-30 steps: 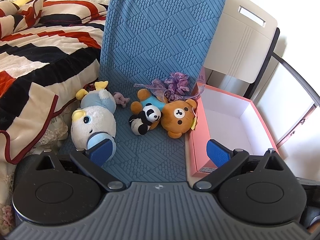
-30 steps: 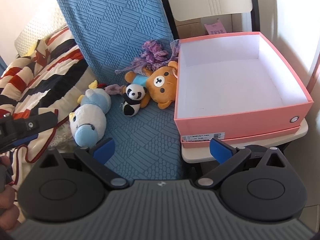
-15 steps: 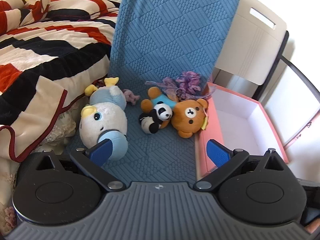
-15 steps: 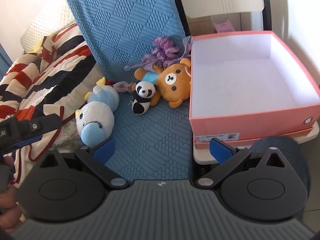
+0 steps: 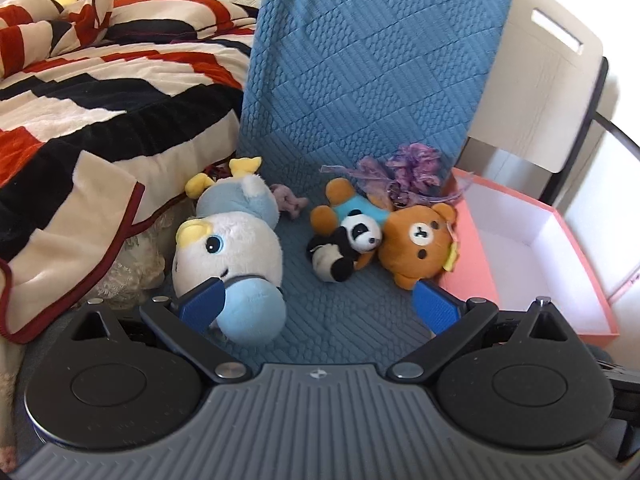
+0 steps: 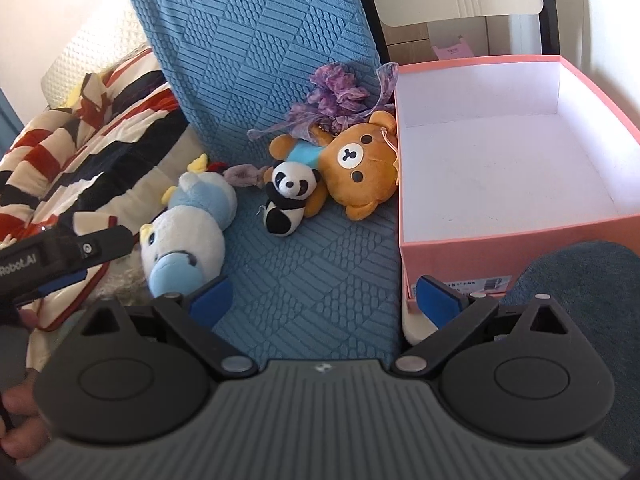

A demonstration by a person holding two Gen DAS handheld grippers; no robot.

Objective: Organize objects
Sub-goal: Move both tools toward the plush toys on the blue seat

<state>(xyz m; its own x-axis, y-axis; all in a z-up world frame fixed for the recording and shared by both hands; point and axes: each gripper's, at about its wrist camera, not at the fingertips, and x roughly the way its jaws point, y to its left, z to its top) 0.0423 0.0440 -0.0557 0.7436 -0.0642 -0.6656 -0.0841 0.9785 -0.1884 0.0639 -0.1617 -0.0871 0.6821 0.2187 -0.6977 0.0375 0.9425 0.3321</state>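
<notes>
Plush toys (image 5: pixel 344 248) crowd the pink box's (image 6: pixel 520 240) edge — both tongs (image 5: pixel 318 306) (image 6: pixel 324 300) spread wide, holding nothing.

The cushion (image 6: pixel 304 280) is being taken as the landmark. The duck toy (image 5: pixel 232 248) is lying on it toward its left edge, and the blanket (image 5: pixel 80 120) is lying just left of that edge. The panda (image 5: pixel 348 248) is resting near the cushion's middle, leaning against the bear (image 5: pixel 416 240), which is lying to the panda's right. The scarf (image 6: pixel 340 96) is bunched behind the bear, against the cushion's raised back. The box (image 6: pixel 508 240) is standing just beside the cushion's right edge, with the bear touching its near wall. The chair back (image 5: pixel 532 96) is standing behind the box.
</notes>
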